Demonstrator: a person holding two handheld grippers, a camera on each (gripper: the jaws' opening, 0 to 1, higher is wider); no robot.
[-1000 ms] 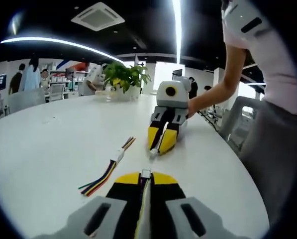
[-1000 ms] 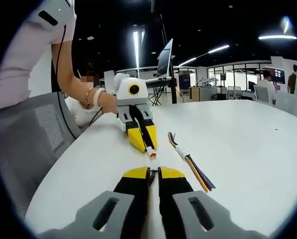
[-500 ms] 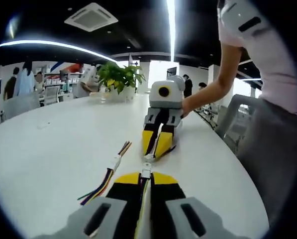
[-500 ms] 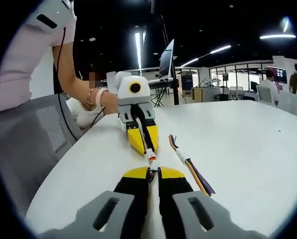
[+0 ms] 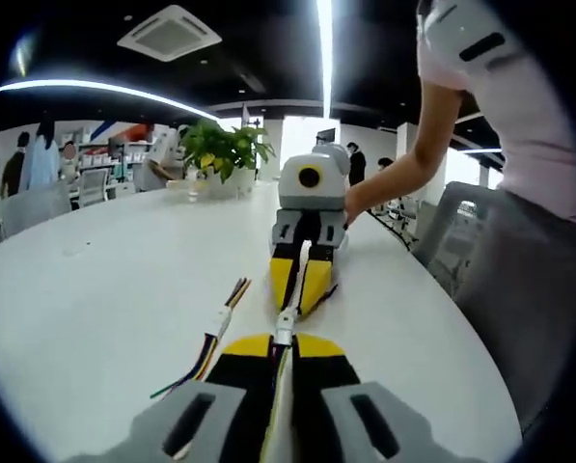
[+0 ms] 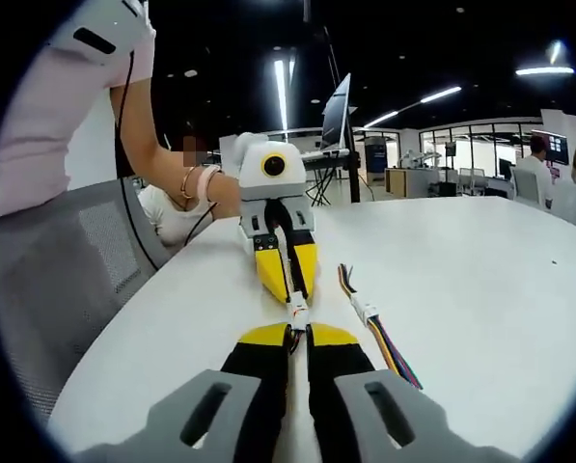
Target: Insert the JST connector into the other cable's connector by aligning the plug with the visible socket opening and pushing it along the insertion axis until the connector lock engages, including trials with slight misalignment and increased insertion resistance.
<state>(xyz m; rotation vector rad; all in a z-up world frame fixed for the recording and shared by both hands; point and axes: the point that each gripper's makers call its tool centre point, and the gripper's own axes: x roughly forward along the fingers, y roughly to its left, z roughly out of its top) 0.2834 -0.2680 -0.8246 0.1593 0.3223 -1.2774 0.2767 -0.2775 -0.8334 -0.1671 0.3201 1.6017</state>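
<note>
Left gripper (image 5: 282, 349) at bottom centre of its view, fingers pinched on a white connector (image 5: 284, 333) poking out at the tips. Right gripper (image 5: 298, 289) faces it from mid-frame, tips almost meeting mine.

Right gripper view: right gripper (image 6: 298, 340) low centre, fingers pressed together on a thin cable; left gripper (image 6: 289, 285) opposite, its white plug (image 6: 296, 311) touching my fingertips. I cannot tell if the lock has engaged.

Spare multicoloured cable (image 6: 376, 325) lies on the white tabletop (image 6: 480, 280) just right of centre. Potted plant (image 5: 222, 149) upper left in left gripper view
</note>
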